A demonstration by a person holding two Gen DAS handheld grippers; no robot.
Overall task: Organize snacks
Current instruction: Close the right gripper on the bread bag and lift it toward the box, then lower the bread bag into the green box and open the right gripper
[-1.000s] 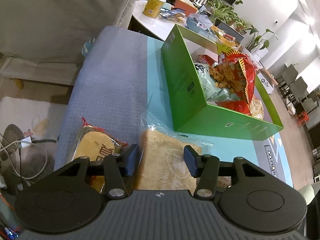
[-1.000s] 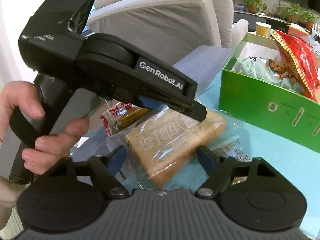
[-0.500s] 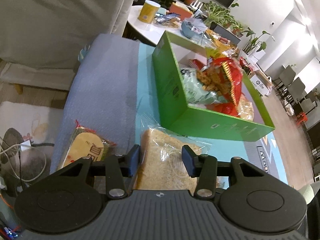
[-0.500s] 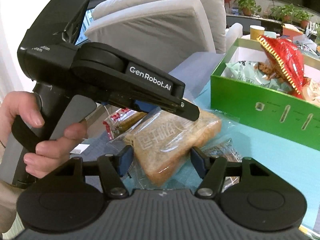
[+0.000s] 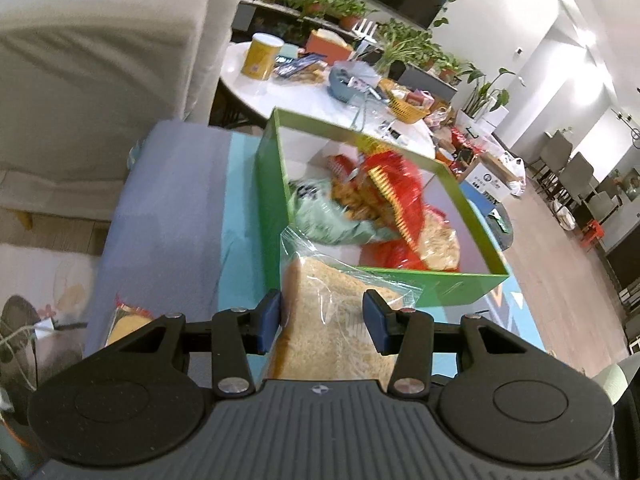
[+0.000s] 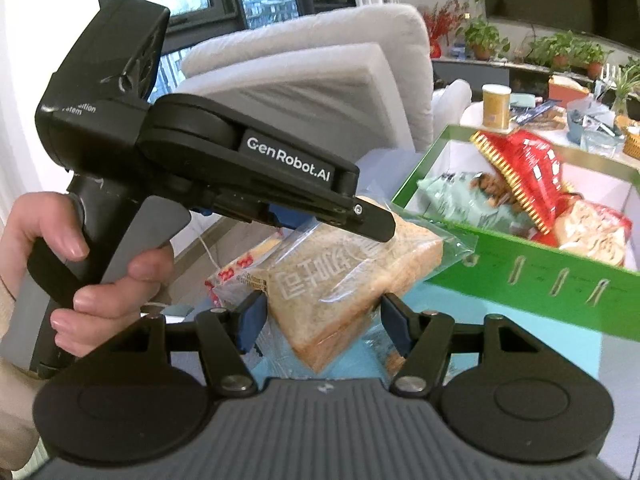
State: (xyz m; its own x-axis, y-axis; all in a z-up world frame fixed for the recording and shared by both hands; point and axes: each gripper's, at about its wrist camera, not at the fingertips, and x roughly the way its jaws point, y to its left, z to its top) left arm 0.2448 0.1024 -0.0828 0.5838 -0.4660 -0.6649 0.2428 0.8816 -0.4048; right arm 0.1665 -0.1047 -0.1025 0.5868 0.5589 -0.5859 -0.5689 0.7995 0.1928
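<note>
I hold the bagged bread slice (image 6: 352, 276) with both grippers. My left gripper (image 5: 323, 320) has its fingers pressed on the bread's sides, and my right gripper (image 6: 322, 322) is clamped on the lower end of the same bag. The bread hangs in the air just before the green box (image 5: 468, 284), its plastic corner over the near wall. Inside the box lie a red snack bag (image 6: 528, 168) and a pale green bag (image 5: 336, 220). A small snack packet (image 6: 240, 268) lies on the grey cushion below.

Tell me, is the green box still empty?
No. The green box already holds several snack bags, among them a red bag and a pale green one.
</note>
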